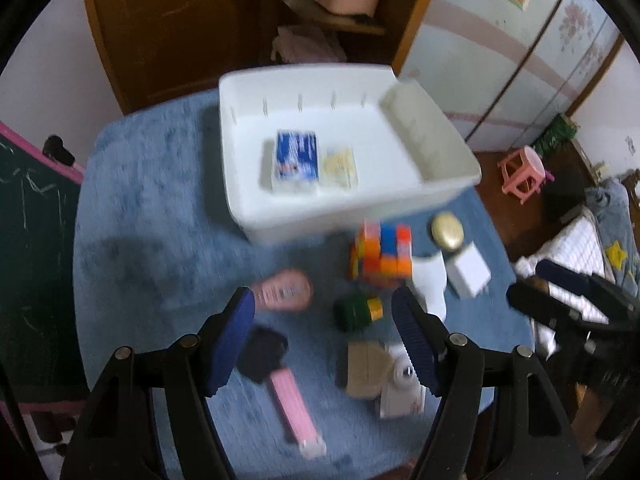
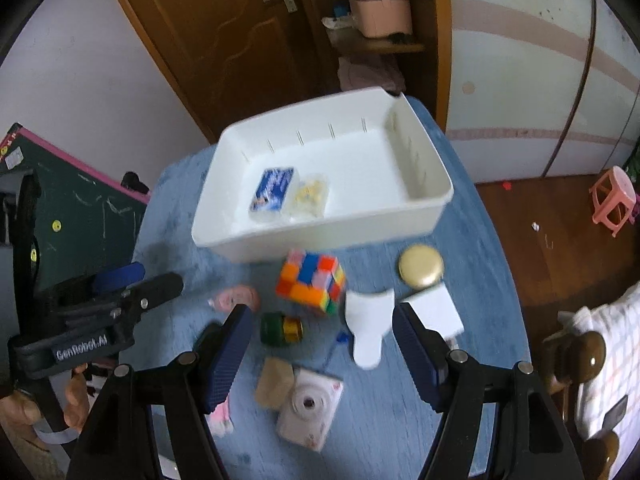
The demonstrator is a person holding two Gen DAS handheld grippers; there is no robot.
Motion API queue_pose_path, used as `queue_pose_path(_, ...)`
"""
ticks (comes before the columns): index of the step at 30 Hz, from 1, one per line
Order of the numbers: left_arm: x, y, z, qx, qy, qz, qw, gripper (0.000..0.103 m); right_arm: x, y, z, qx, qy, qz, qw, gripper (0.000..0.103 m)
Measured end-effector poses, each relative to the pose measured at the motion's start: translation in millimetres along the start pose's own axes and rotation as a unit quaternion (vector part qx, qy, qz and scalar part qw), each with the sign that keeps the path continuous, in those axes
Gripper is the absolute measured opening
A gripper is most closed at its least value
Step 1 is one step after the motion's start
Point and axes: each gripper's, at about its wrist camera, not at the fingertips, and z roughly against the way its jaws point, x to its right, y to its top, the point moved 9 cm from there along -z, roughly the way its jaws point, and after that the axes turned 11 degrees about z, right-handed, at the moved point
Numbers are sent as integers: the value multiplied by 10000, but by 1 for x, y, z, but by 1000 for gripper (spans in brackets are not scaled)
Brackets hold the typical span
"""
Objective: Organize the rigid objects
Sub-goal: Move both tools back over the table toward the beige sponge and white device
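Blue fuzzy cloth (image 2: 472,360) over a round table, bedroom around it: brown door, pale wardrobe, pink stool on the wood floor. I have both tools up over the near edge, angled down.

Left gripper (image 1: 324,344): jaws wide, nothing between them. Right gripper (image 2: 322,354): same, wide and empty. Neither touches anything; I read this as hovering between picks, choosing a target.

Nearest me: white toy camera (image 2: 310,414) lying lens-up, a tan card-like piece (image 2: 274,382) touching its left side. Pink comb-like bar (image 1: 296,412) with a black item (image 1: 262,354) at its far end, on the left. Can't tell what the black item is, too blurred.

Mid row: green-and-gold small jar (image 2: 280,330) on its side, pink oval tag (image 1: 284,292) to its left, white curved plastic piece (image 2: 370,328) to its right, white charger block (image 2: 434,312) just beyond that.

Further: colour cube (image 2: 312,284) sitting just in front of the bin wall, gold round tin (image 2: 420,266) to its right.

Farthest: white bin (image 2: 224,236), open top, holding a blue-labelled box (image 2: 274,190) and a clear case with yellowish contents (image 2: 312,196) side by side near the middle. So two items are in and the rest are loose in front. My guess is the loose stuff is clustered close to the bin so each carry stays short. The jar lies between my left jaws' line, a likely next grab; being on its side, it could roll.
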Motion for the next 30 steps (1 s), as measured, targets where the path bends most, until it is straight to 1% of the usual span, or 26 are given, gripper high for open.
queue_pose_path(5, 6, -46, -23, -406, -80, -137, 9991, 74, 8, -33, -10, -229, 77, -206, 9995, 73)
queue_pose_path(7, 10, -64, -38, -633, -219, -157, 9976, 74, 10, -47, -17, -357, 86, -294, 9989, 73)
queue_pose_path(12, 13, -87, -69, -1036, -416, -92, 9937, 74, 10, -82, -35, -662, 97, -315, 9973, 73)
queue_pose_path(17, 13, -92, -85, -1188, -631, 49, 9909, 74, 3, -111, -53, -944, 98, -195, 9953, 73)
queue_pose_path(21, 19, -93, -92, -1194, -749, -103, 9900, 74, -6, -128, -63, -1088, 181, -121, 9938, 73)
queue_pose_path(27, 24, -99, -106, -1337, -854, -191, 9871, 74, -23, -144, -76, -1206, 347, -67, 9921, 73)
queue_pose_path(30, 25, -100, -112, -1335, -903, -187, 9868, 73, -29, -150, -81, -1253, 415, -51, 9912, 73)
